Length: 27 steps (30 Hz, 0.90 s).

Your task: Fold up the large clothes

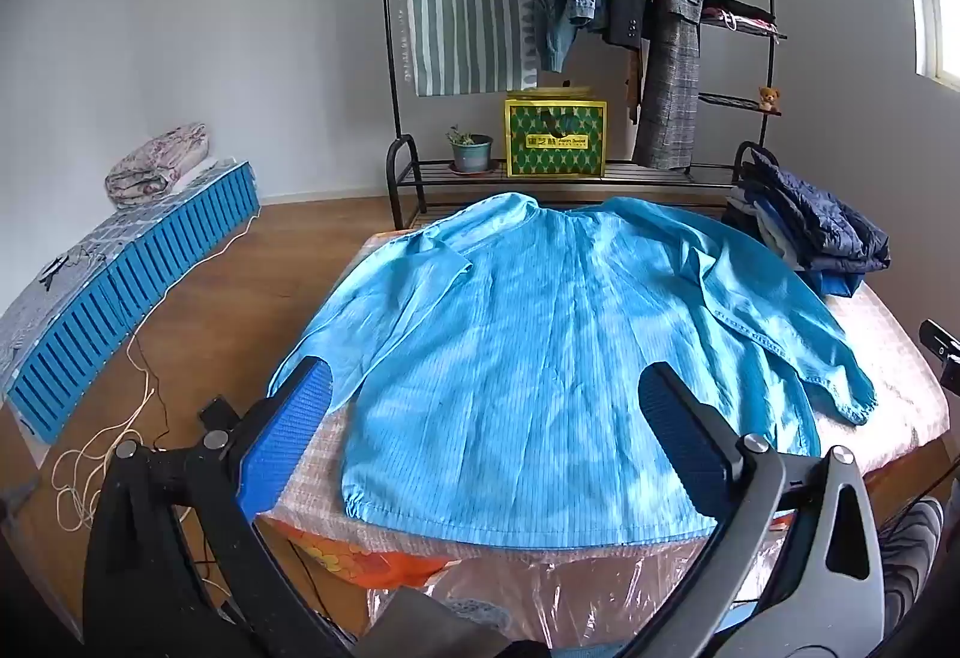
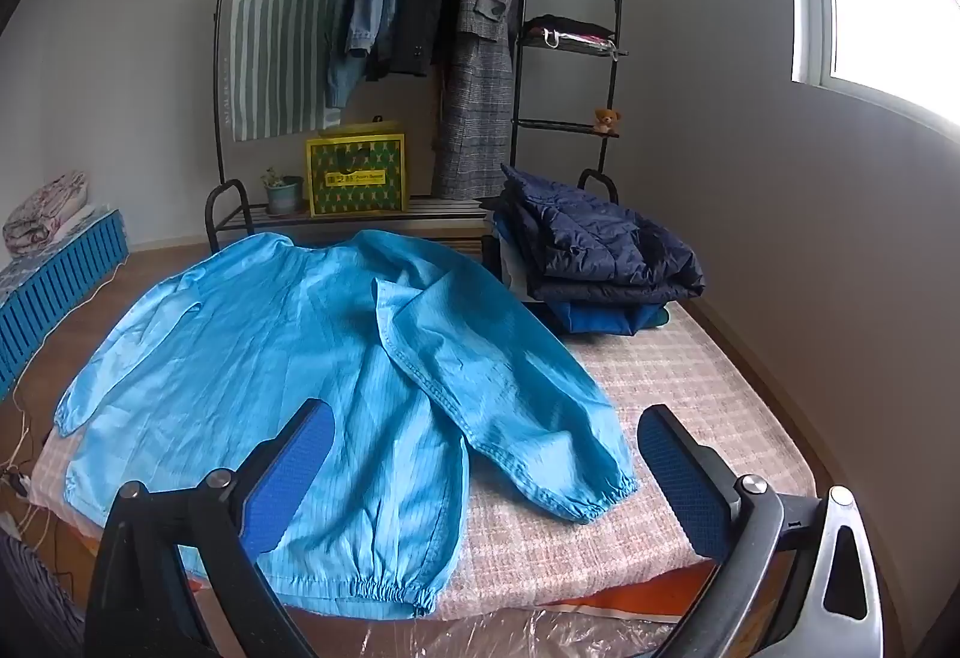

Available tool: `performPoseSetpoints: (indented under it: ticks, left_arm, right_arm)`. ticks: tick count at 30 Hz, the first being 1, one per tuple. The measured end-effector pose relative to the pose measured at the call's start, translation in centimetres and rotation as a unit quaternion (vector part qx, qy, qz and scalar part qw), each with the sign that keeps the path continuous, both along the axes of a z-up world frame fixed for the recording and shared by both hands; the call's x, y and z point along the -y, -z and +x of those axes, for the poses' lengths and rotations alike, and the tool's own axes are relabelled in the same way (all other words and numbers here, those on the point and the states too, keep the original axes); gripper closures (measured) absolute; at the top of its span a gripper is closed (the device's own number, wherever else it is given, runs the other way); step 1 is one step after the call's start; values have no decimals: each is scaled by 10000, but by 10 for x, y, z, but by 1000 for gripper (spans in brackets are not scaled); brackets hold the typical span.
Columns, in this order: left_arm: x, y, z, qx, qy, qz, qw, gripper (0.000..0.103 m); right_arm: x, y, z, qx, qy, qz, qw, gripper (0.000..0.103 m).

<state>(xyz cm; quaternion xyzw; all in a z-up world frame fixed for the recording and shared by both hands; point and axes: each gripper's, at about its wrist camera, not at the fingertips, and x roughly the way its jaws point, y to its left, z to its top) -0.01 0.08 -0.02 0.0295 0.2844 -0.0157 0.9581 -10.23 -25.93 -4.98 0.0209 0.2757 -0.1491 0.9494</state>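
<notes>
Both claws, left claw and right claw, spread empty above blue jacket, laid flat on bed for folding.

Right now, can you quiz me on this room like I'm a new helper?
1. True or false: the blue jacket lies spread flat on the table.
2. What sits at the table's far right corner?
A. a folded pile of clothes
B. a lamp
C. a ball
3. Fill in: both the left hand-held gripper and the right hand-held gripper are ____ and hold nothing.

Key: 1 true; 2 A; 3 open.
</notes>
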Motion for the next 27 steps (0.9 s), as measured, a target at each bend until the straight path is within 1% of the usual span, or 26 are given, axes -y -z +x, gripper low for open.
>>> performPoseSetpoints:
  ticks: [6, 7, 9, 13, 15, 18, 20, 27]
  left_arm:
    - [-1, 3, 5, -57, 78, -13, 10000, 0]
    - [0, 0, -1, 77, -12, 20, 10000, 0]
    - [0, 1, -1, 64, -10, 1, 10000, 0]
    - [1, 1, -1, 85, -26, 32, 10000, 0]
    - [1, -7, 1, 107, -44, 19, 9999, 0]
    - [-3, -12, 1, 113, -54, 5, 9999, 0]
    - [-4, -12, 2, 110, -50, -3, 9999, 0]
    - [-2, -12, 5, 117, -41, -21, 9999, 0]
  right_arm:
    - [-1, 1, 0, 19, 33, -1, 10000, 1]
    - [-2, 1, 1, 17, 29, -7, 10000, 1]
    - [2, -6, -4, 30, 42, 21, 10000, 1]
    - [4, -8, -2, 35, 44, 9, 10000, 1]
    - [0, -8, -2, 38, 51, -14, 10000, 0]
    - [1, -9, -2, 40, 35, 2, 10000, 0]
    - [-3, -6, 5, 9, 40, -14, 10000, 0]
    - [-4, -6, 6, 7, 52, -19, 10000, 0]
